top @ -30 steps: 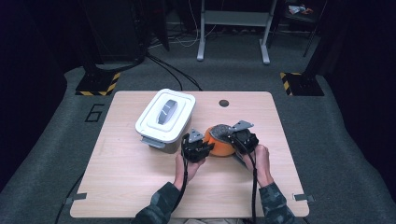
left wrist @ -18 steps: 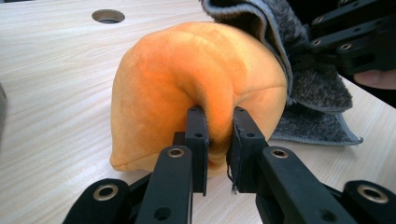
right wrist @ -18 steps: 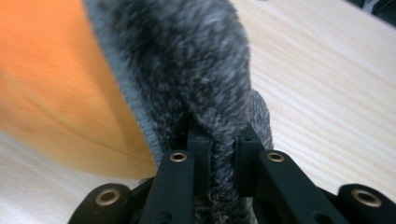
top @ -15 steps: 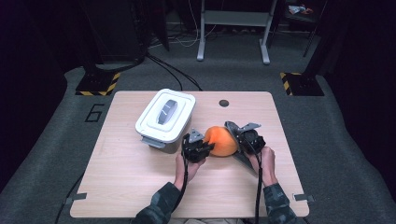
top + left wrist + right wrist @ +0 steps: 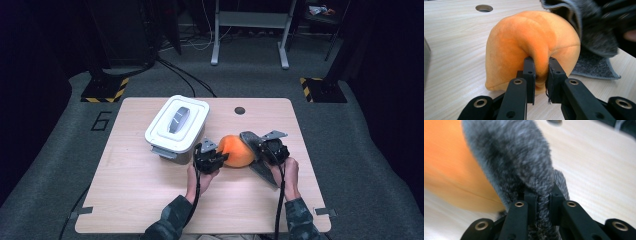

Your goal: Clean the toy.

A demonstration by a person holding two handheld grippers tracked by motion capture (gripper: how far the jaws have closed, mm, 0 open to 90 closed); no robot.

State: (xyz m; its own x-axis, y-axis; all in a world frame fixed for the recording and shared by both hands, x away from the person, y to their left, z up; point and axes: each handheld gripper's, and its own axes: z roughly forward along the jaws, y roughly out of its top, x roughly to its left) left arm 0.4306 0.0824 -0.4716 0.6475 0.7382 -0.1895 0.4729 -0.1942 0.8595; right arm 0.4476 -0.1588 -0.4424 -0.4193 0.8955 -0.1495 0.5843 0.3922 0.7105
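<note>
An orange plush ball [image 5: 235,150] lies near the middle of the wooden table [image 5: 150,200], with a grey fuzzy cloth [image 5: 256,150] draped along its right side. My left gripper [image 5: 211,159] is shut on a pinched fold of the orange plush [image 5: 534,45]; in the left gripper view [image 5: 541,72] the fold is squeezed between both jaws. My right gripper [image 5: 267,150] is shut on the grey cloth [image 5: 524,162], whose edge is clamped between its jaws [image 5: 541,197], with the orange plush [image 5: 446,160] just behind it.
A white lidded box [image 5: 177,125] stands on the table just left of the plush and behind my left gripper. A round cable hole [image 5: 240,110] sits near the table's far edge. Dark floor, stands and cables surround the table.
My right gripper has pulled the grey cloth to the right, off the top of the orange plush, so more orange shows. The left gripper has stayed put.
</note>
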